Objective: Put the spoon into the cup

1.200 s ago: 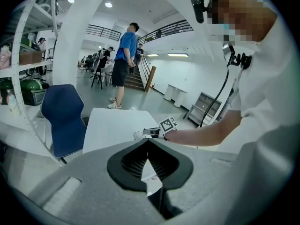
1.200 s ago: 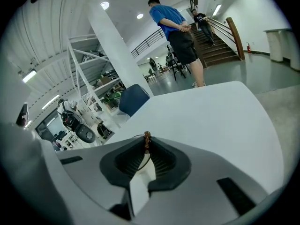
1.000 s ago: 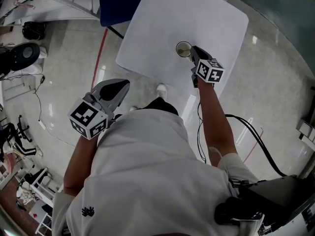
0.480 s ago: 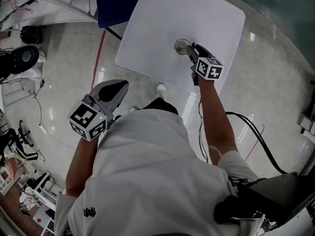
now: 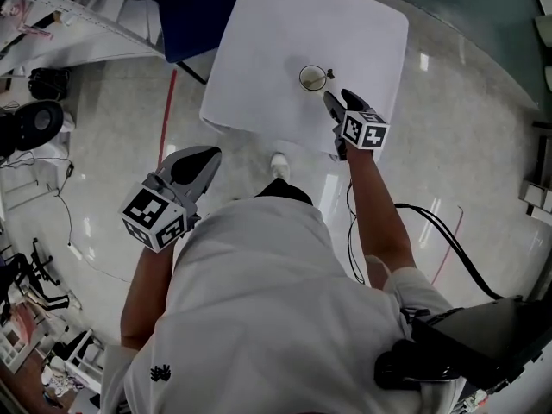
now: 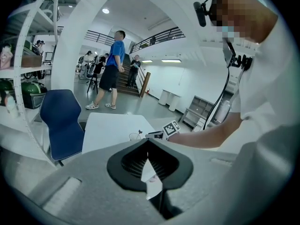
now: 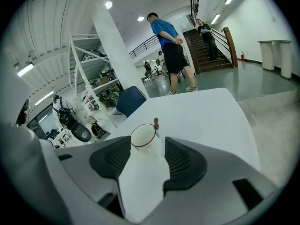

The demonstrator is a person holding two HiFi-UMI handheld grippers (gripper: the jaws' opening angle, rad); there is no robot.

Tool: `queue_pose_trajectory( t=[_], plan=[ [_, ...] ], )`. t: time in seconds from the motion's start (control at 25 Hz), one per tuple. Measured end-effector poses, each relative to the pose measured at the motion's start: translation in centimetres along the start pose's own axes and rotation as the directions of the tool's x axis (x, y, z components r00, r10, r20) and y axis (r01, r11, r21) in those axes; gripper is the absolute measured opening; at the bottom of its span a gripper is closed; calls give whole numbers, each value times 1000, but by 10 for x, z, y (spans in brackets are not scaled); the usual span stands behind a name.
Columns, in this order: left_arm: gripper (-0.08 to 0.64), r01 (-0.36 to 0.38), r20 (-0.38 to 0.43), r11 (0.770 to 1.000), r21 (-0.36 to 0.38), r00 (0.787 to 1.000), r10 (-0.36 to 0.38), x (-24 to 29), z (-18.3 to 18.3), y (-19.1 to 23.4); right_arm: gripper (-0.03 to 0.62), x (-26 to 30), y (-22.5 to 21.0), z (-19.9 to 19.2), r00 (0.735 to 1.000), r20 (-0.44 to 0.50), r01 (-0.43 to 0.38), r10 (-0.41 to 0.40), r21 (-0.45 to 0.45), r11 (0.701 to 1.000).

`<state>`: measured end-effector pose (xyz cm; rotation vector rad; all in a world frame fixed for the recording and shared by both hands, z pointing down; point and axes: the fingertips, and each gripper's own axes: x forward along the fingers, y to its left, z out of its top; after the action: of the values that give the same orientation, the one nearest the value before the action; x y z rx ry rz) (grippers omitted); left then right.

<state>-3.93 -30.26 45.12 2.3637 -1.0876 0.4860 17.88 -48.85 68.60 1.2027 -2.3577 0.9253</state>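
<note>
Right gripper view: spoon (image 7: 155, 123) in cup (image 7: 143, 138); fingers (image 7: 185, 161) opening, empty.

Readable text: none is showing in any view.
Left cube (image 5: 155, 218): black-and-white square markers are facing the head camera, carrying no letters or digits.
Right cube (image 5: 363, 131): the same kind of square markers is showing, again without letters or digits.
Shirt (image 5: 259, 300): a small dark emblem (image 5: 155, 373) is sitting on the white cloth, too small to read.
</note>
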Motion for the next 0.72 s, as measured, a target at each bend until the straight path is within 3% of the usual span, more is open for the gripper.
queue_pose_trajectory(
  t=[0.16,0.44,0.72],
  plan=[
    [11,13,16,1000,7,1000,-13,-29,-9,-11,210,-28,26,-16,1000,-3,9,-9,2,1000],
    [11,40,52,999,-2,998,-40,-81,-30,-24,15,-77,98,-49,1000,-13,-18,18,-21,1000],
    [11,100,74,995,16,992,-101,-118,-64,-57,9,-129,182,-96,995,-39,-95,92,-73,993]
  ],
)
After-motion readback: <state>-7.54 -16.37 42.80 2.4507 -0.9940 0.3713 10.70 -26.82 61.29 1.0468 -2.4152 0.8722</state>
